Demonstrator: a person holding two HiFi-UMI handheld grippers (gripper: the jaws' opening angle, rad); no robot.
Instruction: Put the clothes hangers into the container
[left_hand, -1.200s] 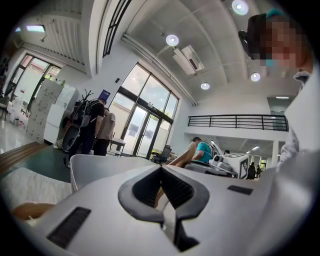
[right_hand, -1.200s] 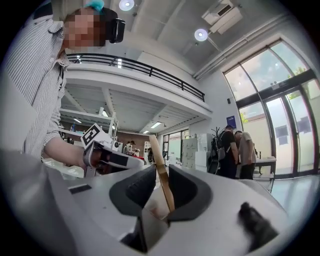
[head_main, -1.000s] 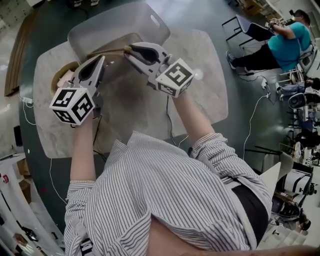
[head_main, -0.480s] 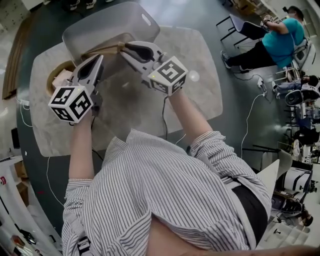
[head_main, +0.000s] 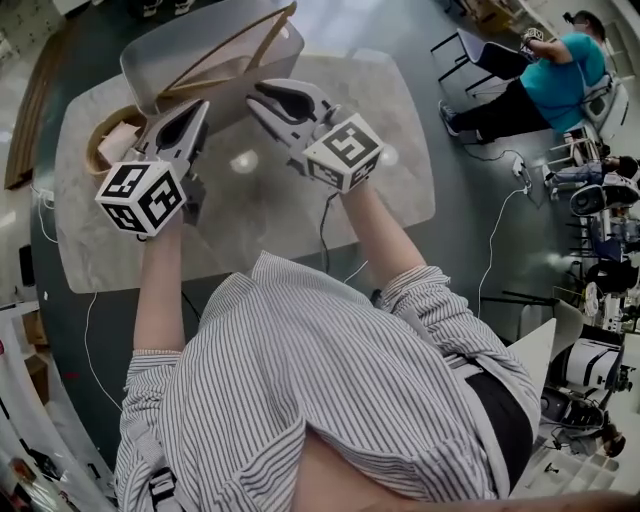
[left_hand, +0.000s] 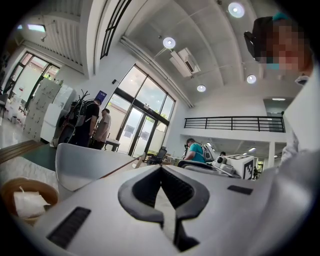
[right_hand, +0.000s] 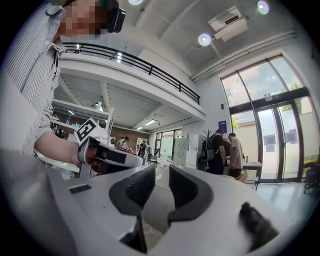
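Beginning at the tongs: the left gripper (left_hand: 161, 170) is seen with its jaw tips brought together and nothing caught between them. The right gripper (right_hand: 161, 172) is seen with its jaws parted by a clear gap, likewise empty. In the head view, the left gripper (head_main: 197, 108) and right gripper (head_main: 262, 98) are held side by side, both pointed toward the container (head_main: 170, 45) and both short of its near wall. No contact with it can be confirmed.

The wooden clothes hanger (head_main: 225, 58) is found inside the container, lying slantwise, with one end raised above the far rim. It is held by neither gripper. From the left gripper view, the hanger (left_hand: 120, 168) is seen leaning out over the container (left_hand: 85, 167).

A round basket (head_main: 100, 150) (white paper inside) is noted just left of the container, on the pale table (head_main: 400, 170). A seated person in a teal top (head_main: 560, 90) is observed well apart, at the far right.
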